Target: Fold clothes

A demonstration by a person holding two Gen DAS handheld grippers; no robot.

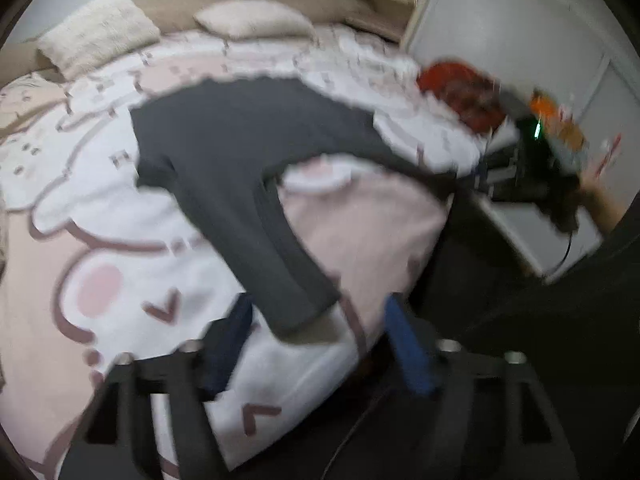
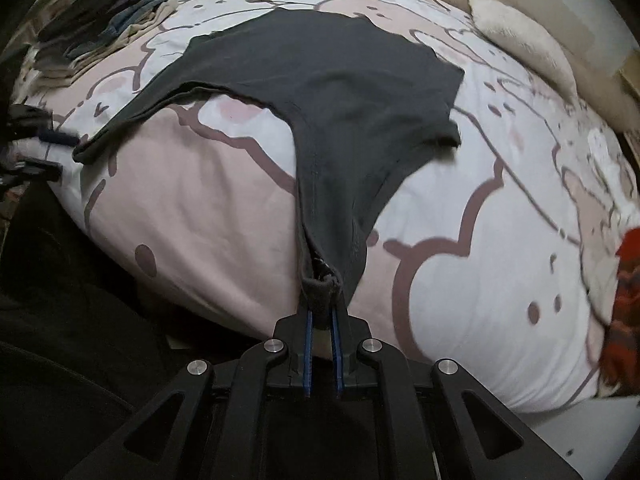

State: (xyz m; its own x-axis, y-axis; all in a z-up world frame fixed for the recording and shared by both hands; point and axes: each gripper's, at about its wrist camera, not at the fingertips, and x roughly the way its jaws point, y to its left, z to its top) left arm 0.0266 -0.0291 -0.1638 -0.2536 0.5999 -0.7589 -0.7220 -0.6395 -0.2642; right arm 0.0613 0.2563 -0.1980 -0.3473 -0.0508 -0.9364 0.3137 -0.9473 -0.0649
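I've got a pair of dark grey trousers (image 2: 320, 92) spread on the bed (image 2: 192, 208), over a pink and white cartoon duvet. My right gripper (image 2: 322, 320) is pinched tight on the hem of 1 leg at the near edge of the mattress, blue pads nearly together with the cuff bunched between them. My left gripper (image 1: 320, 344) is wide apart and holds nothing, hanging just short of the other leg's cuff (image 1: 316, 320), which shows a pale inside.

Going by the right wrist view, the waist end sits far up the bed toward the pillows (image 2: 520, 44), and the 2 legs fan out toward me in a V, 1 straight down to my clamp and 1 off to the left edge. So the long axis runs far to near, waist far, hems near.

My read is I'm at the straightening or leg-matching bit of a fold. Next move, I reckon, needs the free cuff gripped cleanly, then both hems kept level so the legs stack without twisting.

There's a stack of clothes (image 2: 100, 28) far left, and something red (image 2: 628, 292) on the right.
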